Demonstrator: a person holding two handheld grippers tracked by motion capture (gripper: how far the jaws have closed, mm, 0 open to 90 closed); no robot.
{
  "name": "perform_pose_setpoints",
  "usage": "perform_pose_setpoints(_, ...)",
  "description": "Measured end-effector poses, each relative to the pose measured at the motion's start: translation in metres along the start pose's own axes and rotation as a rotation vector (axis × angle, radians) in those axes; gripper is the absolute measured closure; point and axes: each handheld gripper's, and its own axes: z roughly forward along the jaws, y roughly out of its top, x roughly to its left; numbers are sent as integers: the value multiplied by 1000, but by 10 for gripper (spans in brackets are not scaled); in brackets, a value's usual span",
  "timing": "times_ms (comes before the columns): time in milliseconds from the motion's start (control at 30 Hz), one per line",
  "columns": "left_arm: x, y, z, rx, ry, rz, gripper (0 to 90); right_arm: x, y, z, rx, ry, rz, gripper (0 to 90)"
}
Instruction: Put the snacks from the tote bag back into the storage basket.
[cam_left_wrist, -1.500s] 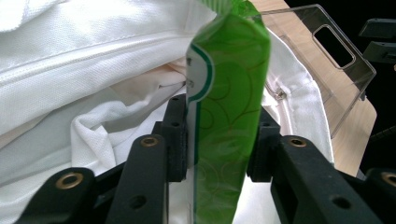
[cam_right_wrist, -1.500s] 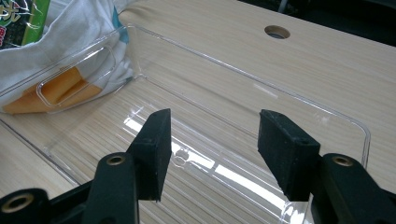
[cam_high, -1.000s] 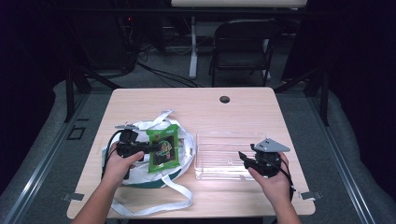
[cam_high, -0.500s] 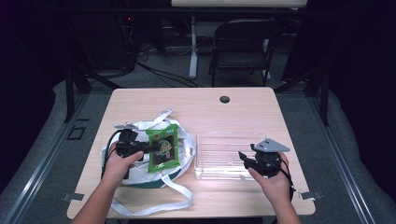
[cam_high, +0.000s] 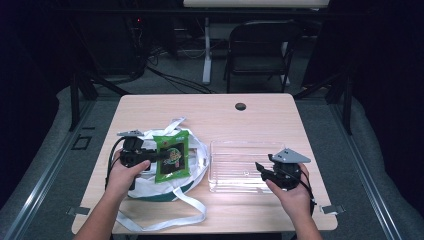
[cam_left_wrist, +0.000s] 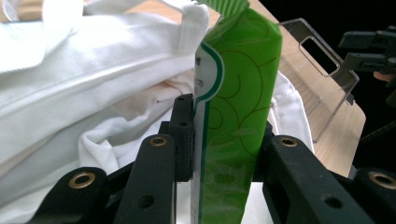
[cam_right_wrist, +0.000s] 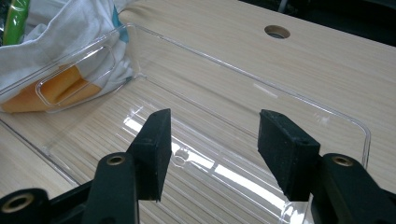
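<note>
Surface (cam_high: 260, 120): pale wood-grain laminate, matt, smooth. Tray (cam_right_wrist: 327, 116) on it: clear hard plastic, glossy w/ bright glare. Beside tray, bag (cam_left_wrist: 93, 70): white woven cloth, soft, creased, matt. Pouch (cam_left_wrist: 238, 107) in my left tool (cam_left_wrist: 224, 140): green plastic film, slight sheen. My right tool (cam_right_wrist: 215, 140): black matt plastic, brass-look rivets, pads dull & rubbery.

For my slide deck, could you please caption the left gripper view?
Left tool shut on a green snack packet above a white cloth bag.
</note>
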Motion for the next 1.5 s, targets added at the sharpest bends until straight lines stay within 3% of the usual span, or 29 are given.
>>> perform_pose_setpoints(733,-5,10,-28,-101,-2,38,722,1,0,0,0,-2,-5,450)
perform_pose_setpoints(1500,-25,15,-31,-116,-49,87,725,2,0,0,-5,5,-7,450)
